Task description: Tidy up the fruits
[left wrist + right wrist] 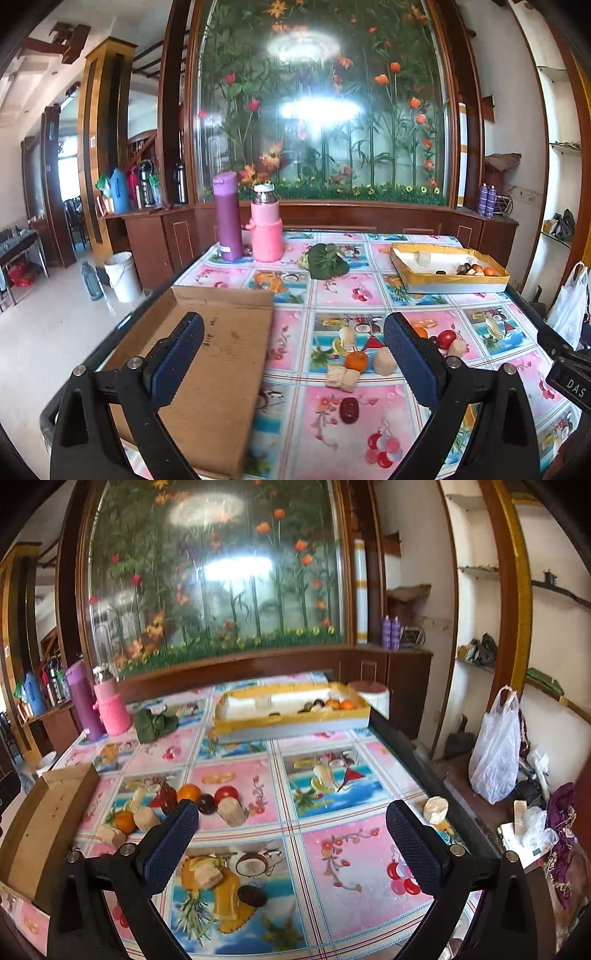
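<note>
Loose fruits lie mid-table on the patterned cloth: an orange, a red fruit, a dark red piece and pale chunks. In the right wrist view the same cluster shows an orange, a red fruit and a dark round fruit. A yellow-rimmed tray, also in the right wrist view, holds several fruits at the far right. My left gripper is open and empty above the near table. My right gripper is open and empty.
A brown cardboard box sits at the near left. A purple flask, a pink bottle and a green leafy bundle stand at the far side. A pale chunk lies near the right table edge. A white plastic bag hangs beyond.
</note>
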Demonstrator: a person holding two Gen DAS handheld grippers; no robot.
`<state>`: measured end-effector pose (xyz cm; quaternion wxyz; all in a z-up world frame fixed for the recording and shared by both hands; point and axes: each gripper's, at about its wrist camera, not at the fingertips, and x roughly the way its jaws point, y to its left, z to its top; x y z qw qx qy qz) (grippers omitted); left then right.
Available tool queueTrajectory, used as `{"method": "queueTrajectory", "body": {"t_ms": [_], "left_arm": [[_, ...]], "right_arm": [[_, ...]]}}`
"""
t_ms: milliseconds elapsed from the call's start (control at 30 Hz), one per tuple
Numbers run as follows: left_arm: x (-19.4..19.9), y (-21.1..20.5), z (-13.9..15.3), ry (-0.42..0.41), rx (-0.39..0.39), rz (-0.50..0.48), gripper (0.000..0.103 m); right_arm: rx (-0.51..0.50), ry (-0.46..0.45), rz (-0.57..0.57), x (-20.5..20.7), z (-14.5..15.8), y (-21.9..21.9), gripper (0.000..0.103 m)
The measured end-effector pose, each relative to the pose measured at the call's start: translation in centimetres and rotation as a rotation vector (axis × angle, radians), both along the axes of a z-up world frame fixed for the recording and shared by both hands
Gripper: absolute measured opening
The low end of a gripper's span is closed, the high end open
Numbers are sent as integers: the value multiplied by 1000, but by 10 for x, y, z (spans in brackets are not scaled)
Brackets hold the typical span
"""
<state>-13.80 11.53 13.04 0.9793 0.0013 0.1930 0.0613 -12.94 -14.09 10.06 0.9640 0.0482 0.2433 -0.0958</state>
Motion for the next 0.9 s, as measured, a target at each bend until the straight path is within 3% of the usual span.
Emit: {"method": "queueTrajectory", "body": {"t_ms": [67,200,467,633,900], "left_arm": [[-4,2,0,14,1,-12,98],[-13,1,-7,53,-18,-54,98],[-17,8,-14,88,-57,-76,98],[-16,14,-20,118,-72,-76,98],[-9,20,-31,163,-86,-68,98]], "right_arm": [[-17,-32,-7,-9,0,10,102],[-16,103,41,-1,-16,24,102],[-135,-137,-32,-50,6,44,102],[-104,9,35,-35,-13,53,102],[-72,76,82,-31,-23,60,102]]}}
